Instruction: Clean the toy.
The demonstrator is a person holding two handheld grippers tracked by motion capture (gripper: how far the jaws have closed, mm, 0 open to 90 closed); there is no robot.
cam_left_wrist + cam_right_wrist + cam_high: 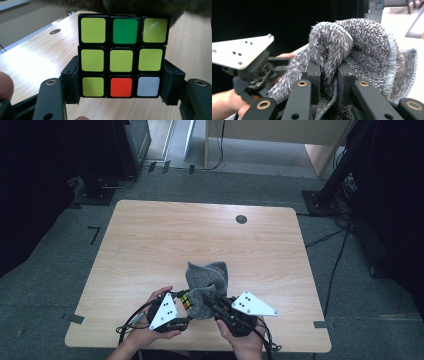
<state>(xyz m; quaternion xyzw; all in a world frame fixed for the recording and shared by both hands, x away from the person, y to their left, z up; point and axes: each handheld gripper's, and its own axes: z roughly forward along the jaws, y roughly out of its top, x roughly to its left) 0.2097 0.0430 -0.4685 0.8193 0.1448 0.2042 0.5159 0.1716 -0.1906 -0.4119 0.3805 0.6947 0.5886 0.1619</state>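
Right now I've got the scrambled puzzle cube with black edges and mostly yellow-green stickers (pixel 121 56) clamped in my left gripper (pixel 121 97), jaws pressing on its two sides, held just above the near edge of the pale wood-grain table (pixel 150 245). My right gripper (pixel 329 82) is pinched on a fold of the fuzzy grey microfibre cloth (pixel 362 50), which bunches up over the jaws and drapes against the cube's far side in the high view (pixel 206 287). So I'd say I'm mid-wipe, cleaning the cube. Next move, as I see it: drag the cloth across the sticker face without letting the fold slip out, and keep the cube steady.

The tabletop has a dark round cable grommet (pixel 241 219) near the far edge. Around it there's grey carpet (pixel 60 265) and black equipment stands (pixel 340 175).
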